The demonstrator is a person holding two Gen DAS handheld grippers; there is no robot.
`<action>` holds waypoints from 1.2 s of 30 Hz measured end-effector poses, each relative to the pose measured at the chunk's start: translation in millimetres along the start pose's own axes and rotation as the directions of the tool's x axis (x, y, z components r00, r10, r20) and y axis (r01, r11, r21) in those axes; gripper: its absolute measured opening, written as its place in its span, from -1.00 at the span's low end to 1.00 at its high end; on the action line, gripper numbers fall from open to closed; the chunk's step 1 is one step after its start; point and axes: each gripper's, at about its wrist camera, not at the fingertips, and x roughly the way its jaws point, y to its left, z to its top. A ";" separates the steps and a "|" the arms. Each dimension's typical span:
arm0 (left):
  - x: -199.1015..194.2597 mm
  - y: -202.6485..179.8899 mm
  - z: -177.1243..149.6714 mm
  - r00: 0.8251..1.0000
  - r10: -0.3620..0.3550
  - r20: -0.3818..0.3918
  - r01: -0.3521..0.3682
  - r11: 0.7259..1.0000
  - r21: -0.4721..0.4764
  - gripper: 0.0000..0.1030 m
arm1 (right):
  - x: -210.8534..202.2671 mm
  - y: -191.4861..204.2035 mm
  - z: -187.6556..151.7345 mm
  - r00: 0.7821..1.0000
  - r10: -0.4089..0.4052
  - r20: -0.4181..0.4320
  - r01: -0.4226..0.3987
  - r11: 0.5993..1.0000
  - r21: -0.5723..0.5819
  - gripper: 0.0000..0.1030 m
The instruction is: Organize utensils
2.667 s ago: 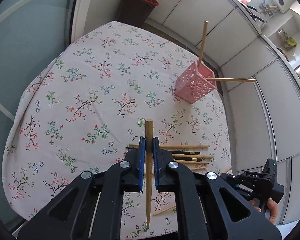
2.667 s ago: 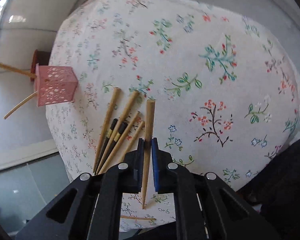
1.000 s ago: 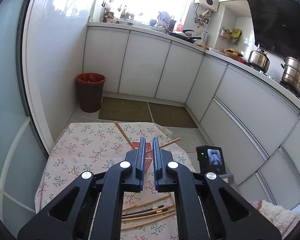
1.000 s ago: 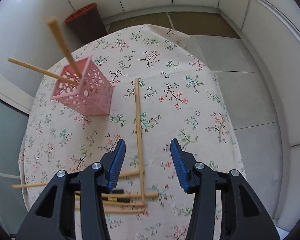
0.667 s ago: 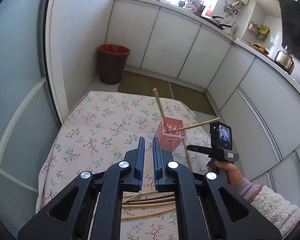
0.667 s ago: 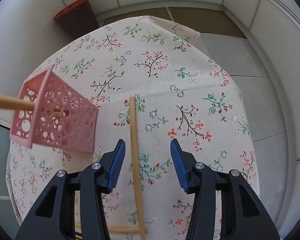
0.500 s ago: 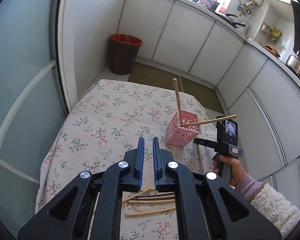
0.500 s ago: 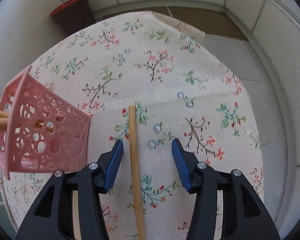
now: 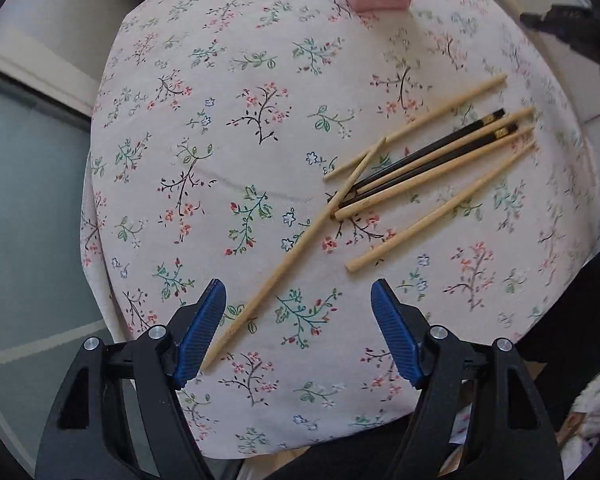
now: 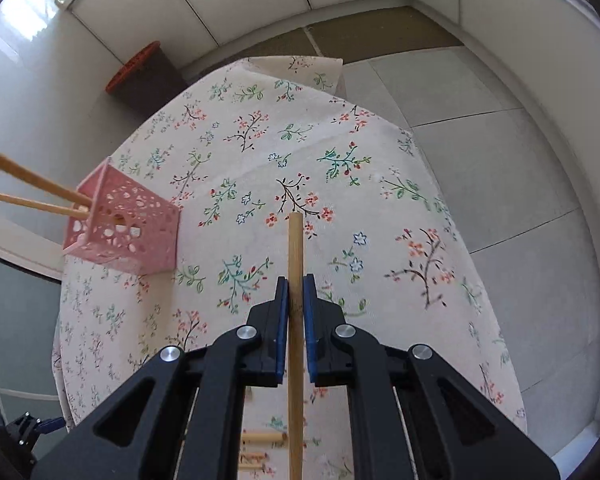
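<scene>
Floral cloth (image 9: 228,92) covers the desk in both views.

Chopsticks, loose on the cloth, left wrist view: seven counted. Five are pale wood, two are black (image 9: 428,152) with gold bands near their thick ends. Six lie in a rough fan; one long wooden chopstick (image 9: 296,252) crosses the fan's near tips and runs toward the left blue pad.

Left hand-held gripper (image 9: 298,328): points down at the cloth, jaws just opened wide, nothing gripped; the long chopstick's near end lies beside its left pad.

Right hand-held gripper (image 10: 296,312): jaws just closed, pads clamped on one wooden chopstick (image 10: 295,248), which projects ahead over the cloth.

Pink perforated holder (image 10: 120,232): one, standing on the cloth to the left, well apart from the clamped chopstick. Two wooden chopsticks (image 10: 32,190) lean out of it.

Bin (image 10: 144,76): one, dark with red rim, on the floor beyond the desk.
</scene>
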 end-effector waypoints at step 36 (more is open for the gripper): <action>-188.2 -11.8 -7.8 0.741 -0.101 0.664 0.221 0.970 -0.099 -0.89 | -186.0 92.9 -63.4 0.923 0.272 0.271 -0.240 0.960 -0.147 -0.85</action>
